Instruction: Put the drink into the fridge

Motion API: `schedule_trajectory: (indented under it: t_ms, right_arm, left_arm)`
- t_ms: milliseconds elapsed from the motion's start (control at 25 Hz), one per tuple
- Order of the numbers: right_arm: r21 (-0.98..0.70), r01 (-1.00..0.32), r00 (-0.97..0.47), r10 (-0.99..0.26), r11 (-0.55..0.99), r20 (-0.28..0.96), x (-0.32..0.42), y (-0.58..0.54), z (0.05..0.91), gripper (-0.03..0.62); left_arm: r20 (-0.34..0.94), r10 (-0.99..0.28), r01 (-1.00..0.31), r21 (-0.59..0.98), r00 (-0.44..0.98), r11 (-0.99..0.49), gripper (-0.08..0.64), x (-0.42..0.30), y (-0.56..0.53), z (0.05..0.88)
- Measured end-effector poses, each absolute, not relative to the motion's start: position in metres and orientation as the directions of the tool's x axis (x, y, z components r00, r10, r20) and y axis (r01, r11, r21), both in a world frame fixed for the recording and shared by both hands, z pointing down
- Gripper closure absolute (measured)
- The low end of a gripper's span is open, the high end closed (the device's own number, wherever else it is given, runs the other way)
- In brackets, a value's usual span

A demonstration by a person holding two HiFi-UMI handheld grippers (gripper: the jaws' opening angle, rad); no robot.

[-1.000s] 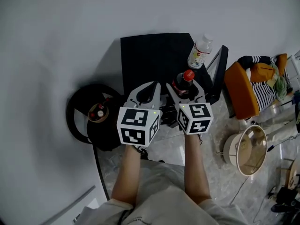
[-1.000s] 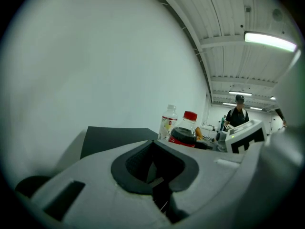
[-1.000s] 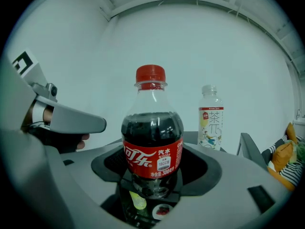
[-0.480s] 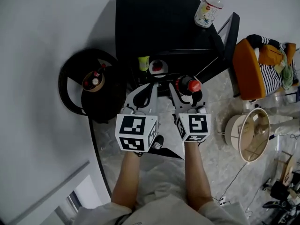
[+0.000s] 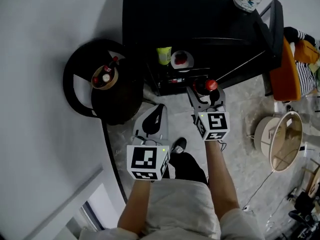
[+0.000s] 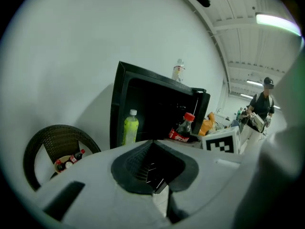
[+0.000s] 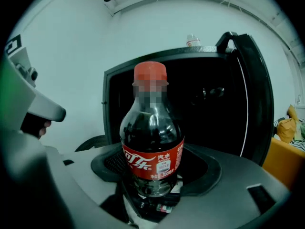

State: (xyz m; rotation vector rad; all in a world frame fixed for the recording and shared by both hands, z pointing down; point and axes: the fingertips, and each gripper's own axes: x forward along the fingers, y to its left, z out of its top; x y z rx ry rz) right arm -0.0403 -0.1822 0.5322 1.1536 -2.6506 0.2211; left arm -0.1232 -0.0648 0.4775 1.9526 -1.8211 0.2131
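Right hand-held gripper (image 5: 205,95) clamps the cola bottle (image 7: 152,147) upright toward the open fridge (image 5: 190,14) at twelve o'clock for shelving; left hand-held gripper (image 5: 159,109) waits closed, empty.

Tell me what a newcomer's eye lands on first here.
The red-capped cola bottle, clamped in the right gripper, right before the open black fridge. Then the green bottle standing inside it, and the left gripper, shut on nothing, low left in the head view.
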Motion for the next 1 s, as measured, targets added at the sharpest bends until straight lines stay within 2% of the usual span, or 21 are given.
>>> schedule_trajectory:
  t_ms: [240, 520, 1000]
  right_arm:
    - [-0.056, -0.756, -0.635, -0.710, 0.652, 0.304, -0.060, -0.239, 0.589, 0.299]
    - [-0.036, -0.742, -0.637, -0.688, 0.669, 0.347, -0.092, -0.282, 0.626, 0.299]
    - [0.000, -0.715, -0.653, -0.669, 0.699, 0.356, -0.125, -0.309, 0.655, 0.299]
  left_arm:
    - [0.460, -0.876, -0.978, 0.202, 0.146, -0.057, 0.551, -0.122, -0.078, 0.519]
    - [0.448, -0.875, -0.976, 0.193, 0.182, -0.105, 0.551, -0.100, -0.100, 0.531]
    - [0.347, -0.922, -0.974, 0.201, 0.172, -0.106, 0.551, -0.105, -0.110, 0.543]
